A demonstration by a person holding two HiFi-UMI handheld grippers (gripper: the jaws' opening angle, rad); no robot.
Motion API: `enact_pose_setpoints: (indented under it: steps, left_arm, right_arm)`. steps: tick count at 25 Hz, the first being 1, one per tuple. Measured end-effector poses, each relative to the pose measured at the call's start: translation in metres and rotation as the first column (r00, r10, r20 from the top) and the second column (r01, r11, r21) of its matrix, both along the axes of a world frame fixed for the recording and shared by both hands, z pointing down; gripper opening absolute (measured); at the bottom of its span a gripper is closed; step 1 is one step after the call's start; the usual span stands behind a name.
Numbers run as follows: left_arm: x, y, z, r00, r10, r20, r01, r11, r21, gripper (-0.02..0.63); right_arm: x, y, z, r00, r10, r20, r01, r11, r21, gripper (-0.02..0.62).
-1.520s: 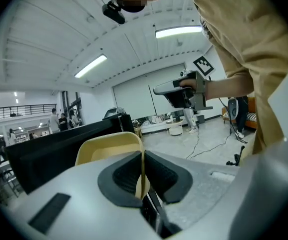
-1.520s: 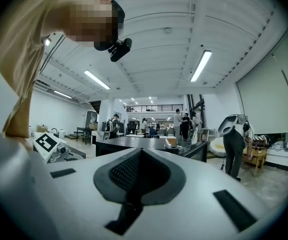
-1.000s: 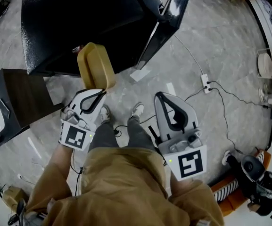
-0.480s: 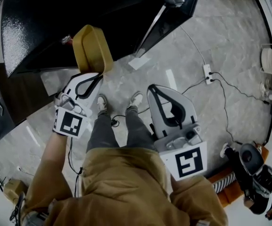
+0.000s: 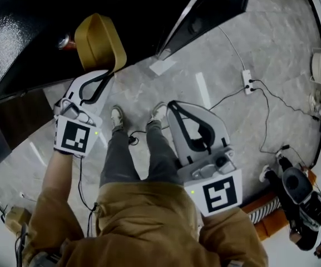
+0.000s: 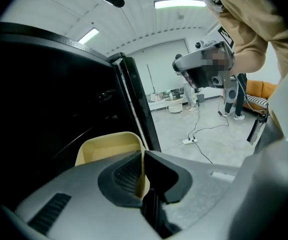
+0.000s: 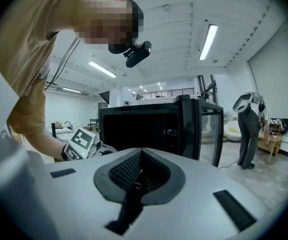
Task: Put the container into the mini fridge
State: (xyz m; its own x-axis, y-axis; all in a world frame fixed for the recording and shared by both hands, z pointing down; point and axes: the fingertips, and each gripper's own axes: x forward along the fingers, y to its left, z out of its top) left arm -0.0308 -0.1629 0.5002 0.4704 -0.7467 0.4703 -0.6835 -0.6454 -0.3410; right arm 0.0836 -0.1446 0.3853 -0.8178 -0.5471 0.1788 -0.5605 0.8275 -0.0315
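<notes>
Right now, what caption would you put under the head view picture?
Left tool holds the container at the open fridge; right tool is shut, empty.

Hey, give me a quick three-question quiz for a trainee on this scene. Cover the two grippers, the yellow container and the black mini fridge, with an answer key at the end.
1. True or false: the right gripper holds the container.
2. The mini fridge has a door that is: A) open, B) shut, C) lying flat on the floor.
3. Fill in: the left gripper has its jaws shut on the container's side ____.

Key
1. False. Its jaws are together with nothing between them.
2. A.
3. Wall. The wall runs between the two jaws.
</notes>
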Motion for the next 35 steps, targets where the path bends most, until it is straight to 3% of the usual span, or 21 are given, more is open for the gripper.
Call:
enact_pose_setpoints:
  steps: [5,10,14,30,35]
  left_arm:
    - [-0.021,0.012,-0.002,0.999,-0.020,0.028,0.020,1.000,-0.008,0.020]
    - [0.000,-0.056,0.064,0.999,-0.022,0.031,0.024,0.997,-0.074,0.020]
    - [0.008,-0.074,0.090,0.999,-0.027,0.044,0.031,0.996,-0.081,0.020]
    - [-0.011,-0.104,0.113,0.989,-0.103,0.102,0.115,0.985,-0.126,0.020]
    - [-0.020,-0.105,0.130,0.981,-0.088,0.171,0.109,0.987,-0.120,0.020]
  right_arm:
    - [-0.021,0.027,0.000,1.000,-0.022,0.012,0.022,1.000,0.007,-0.005]
    - [-0.002,-0.037,0.058,1.000,-0.027,-0.004,0.027,0.999,-0.044,-0.005]
    - [0.007,-0.049,0.083,0.999,-0.031,-0.012,0.030,0.998,-0.047,-0.005]
    - [0.000,-0.050,0.089,0.995,-0.090,-0.038,0.088,0.995,-0.045,-0.005]
    - [-0.006,-0.048,0.095,0.995,-0.093,-0.043,0.091,0.995,-0.046,-0.005]
